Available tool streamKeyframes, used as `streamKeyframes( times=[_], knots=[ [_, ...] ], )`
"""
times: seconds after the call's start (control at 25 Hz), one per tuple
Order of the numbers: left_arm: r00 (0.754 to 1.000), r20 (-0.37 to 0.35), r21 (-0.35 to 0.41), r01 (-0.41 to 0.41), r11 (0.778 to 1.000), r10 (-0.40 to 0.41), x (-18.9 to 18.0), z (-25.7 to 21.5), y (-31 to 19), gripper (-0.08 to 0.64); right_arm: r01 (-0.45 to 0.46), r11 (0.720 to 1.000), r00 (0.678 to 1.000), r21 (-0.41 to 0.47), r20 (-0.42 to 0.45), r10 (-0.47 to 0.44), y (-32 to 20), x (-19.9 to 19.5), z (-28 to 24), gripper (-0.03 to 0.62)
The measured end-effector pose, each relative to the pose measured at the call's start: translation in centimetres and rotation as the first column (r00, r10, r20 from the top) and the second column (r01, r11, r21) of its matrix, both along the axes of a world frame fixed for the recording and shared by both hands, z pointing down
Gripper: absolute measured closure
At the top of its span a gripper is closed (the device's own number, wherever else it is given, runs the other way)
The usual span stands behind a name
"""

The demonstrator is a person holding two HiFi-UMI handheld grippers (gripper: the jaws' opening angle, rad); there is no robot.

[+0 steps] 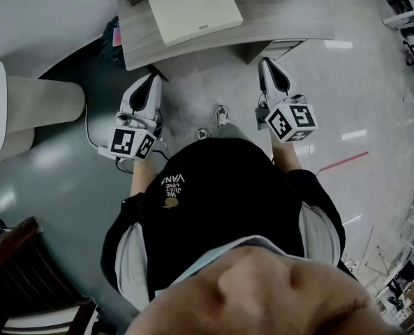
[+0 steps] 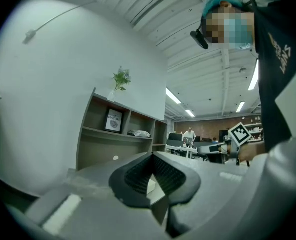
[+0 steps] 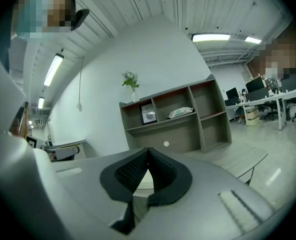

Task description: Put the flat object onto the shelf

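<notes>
The flat object (image 1: 194, 10) is a cream slab lying on the grey table (image 1: 290, 19) in front of me. My left gripper (image 1: 153, 82) hangs shut just short of the table's near edge, below the slab's left side. The right gripper (image 1: 266, 63) is shut too, off to the slab's right. Neither one holds anything or touches the slab. In the left gripper view the left gripper (image 2: 151, 156) faces the wooden shelf (image 2: 119, 134). The right gripper (image 3: 148, 152) also faces the shelf (image 3: 185, 126) against the white wall. A cream sliver of the flat object (image 3: 142, 182) shows under the closed jaws.
The shelf carries a potted plant (image 3: 131, 82) on top, a framed picture (image 3: 148, 114) and a white packet (image 3: 180, 112) in its upper bays. Desks and a person (image 2: 189, 134) stand in the far room. A beige chair (image 1: 25, 107) sits at my left.
</notes>
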State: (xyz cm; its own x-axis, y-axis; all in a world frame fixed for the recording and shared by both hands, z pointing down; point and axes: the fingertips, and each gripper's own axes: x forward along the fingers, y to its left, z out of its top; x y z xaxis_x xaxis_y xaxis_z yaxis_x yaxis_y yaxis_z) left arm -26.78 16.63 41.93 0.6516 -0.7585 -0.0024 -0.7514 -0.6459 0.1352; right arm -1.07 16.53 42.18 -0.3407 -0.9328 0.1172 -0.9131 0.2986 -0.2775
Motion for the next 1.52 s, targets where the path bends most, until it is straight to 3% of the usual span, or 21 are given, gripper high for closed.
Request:
streamKeyframes(
  times=[0.92,1.16,1.52],
  knots=[
    [0.993,-0.071,-0.076,0.087,0.993,-0.093,5.7,1.1,-7.3,0.558,0.135,0.991,0.991,-0.021,0.003,-0.135,-9.4,4.9,2.2,0.593],
    [0.987,-0.064,-0.089,0.144,0.986,-0.15,5.3,1.9,-8.2,0.558,0.159,0.987,0.987,-0.035,-0.005,-0.159,-11.2,5.0,3.0,0.593],
    [0.988,-0.065,-0.128,0.133,0.983,-0.142,3.5,3.5,-12.2,0.558,0.134,0.989,0.99,-0.06,-0.024,-0.136,-14.7,4.0,3.9,0.594]
  ],
)
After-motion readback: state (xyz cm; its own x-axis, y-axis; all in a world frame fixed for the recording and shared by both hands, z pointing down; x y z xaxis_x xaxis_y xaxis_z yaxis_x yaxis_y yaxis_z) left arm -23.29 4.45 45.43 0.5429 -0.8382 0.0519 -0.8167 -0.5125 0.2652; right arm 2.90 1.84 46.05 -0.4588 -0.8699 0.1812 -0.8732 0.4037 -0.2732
